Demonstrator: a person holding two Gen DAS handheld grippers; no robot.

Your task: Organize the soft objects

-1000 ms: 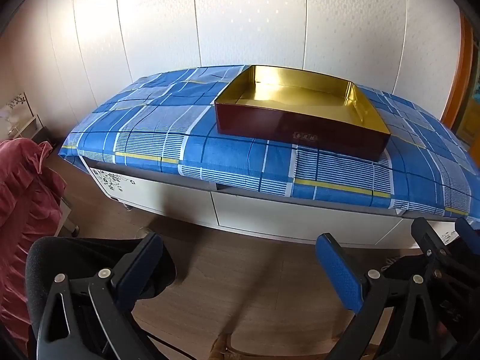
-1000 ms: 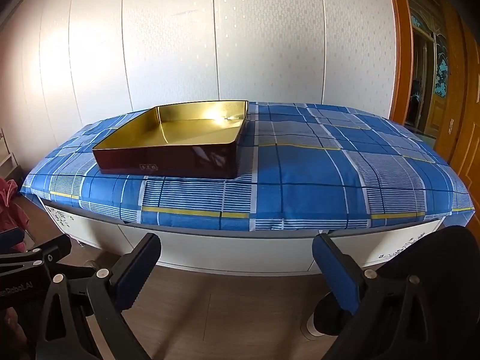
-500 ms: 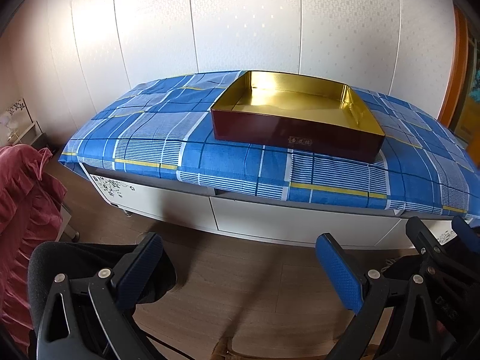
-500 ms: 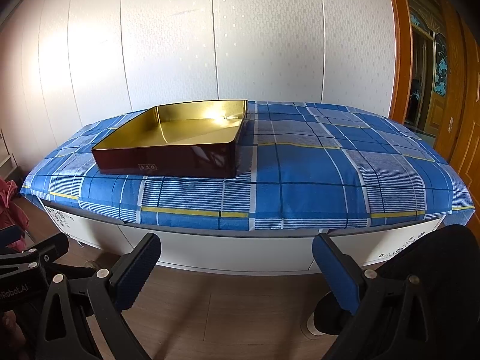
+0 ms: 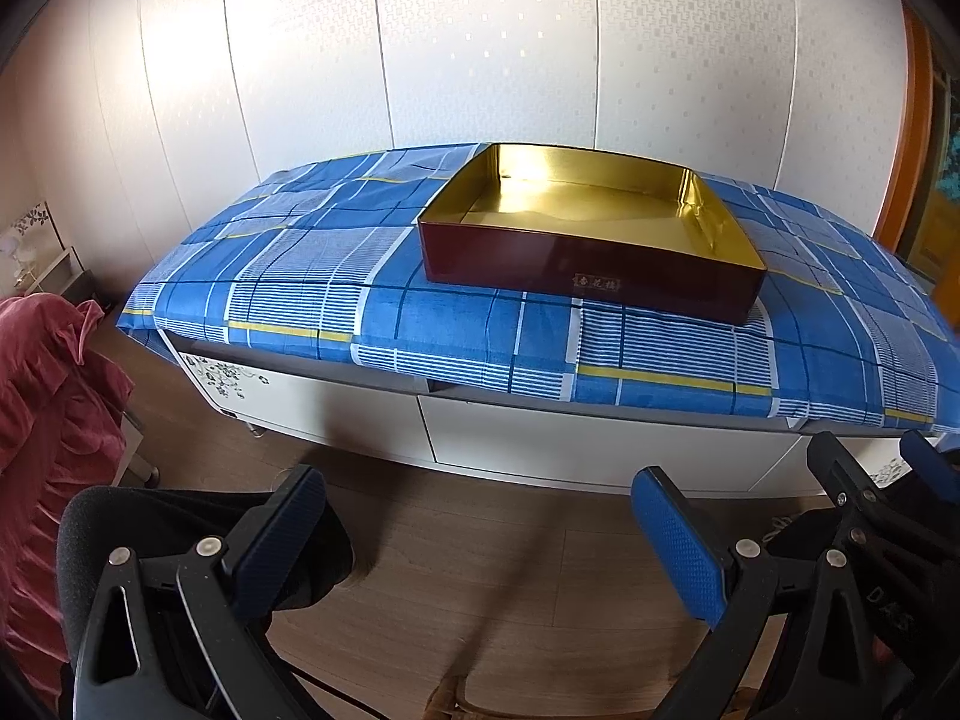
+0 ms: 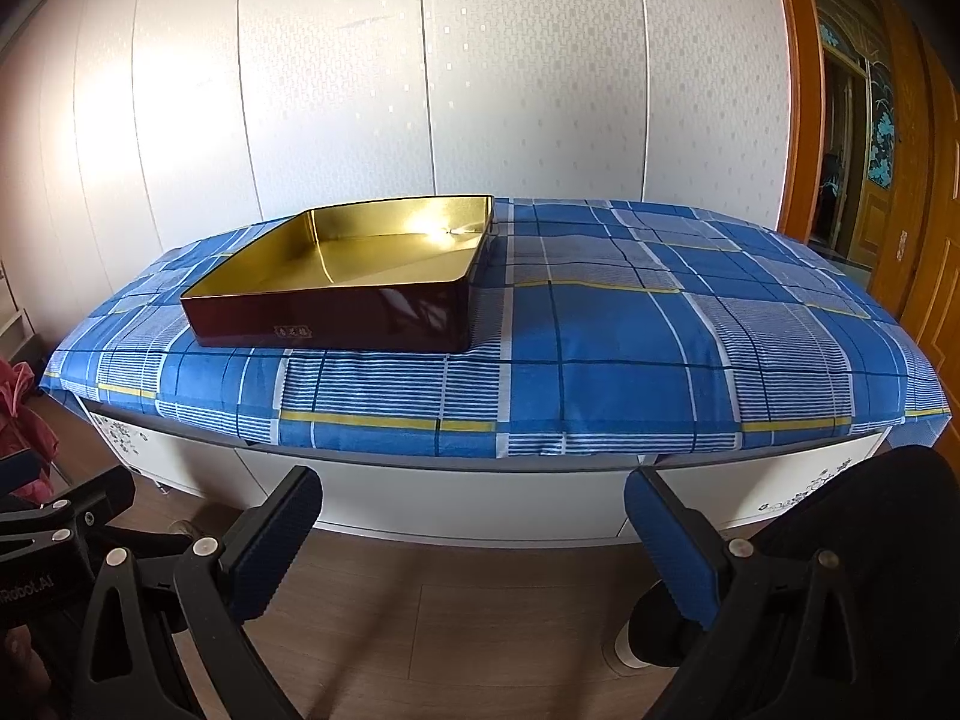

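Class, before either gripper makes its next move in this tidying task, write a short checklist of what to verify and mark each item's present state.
1. Left gripper open, holding nothing: ok.
2. Right gripper open, holding nothing: ok.
3. Gold-lined box sits flat on the blue checked cloth: ok.
4. Box interior free to receive items: ok.
5. Soft objects on the cloth to pick: not ok, none seen.
6. Whether the pink fabric at left is one of them: cannot tell.

Blue plaid cloth (image 5: pixel 312 276) over cabinet (image 5: pixel 600 450)

Box on a covered cabinet

The box (image 6: pixel 336 294) sits left of centre on the cloth (image 6: pixel 630 348), which covers the cabinet (image 6: pixel 480 498); wall (image 6: pixel 480 90) behind.
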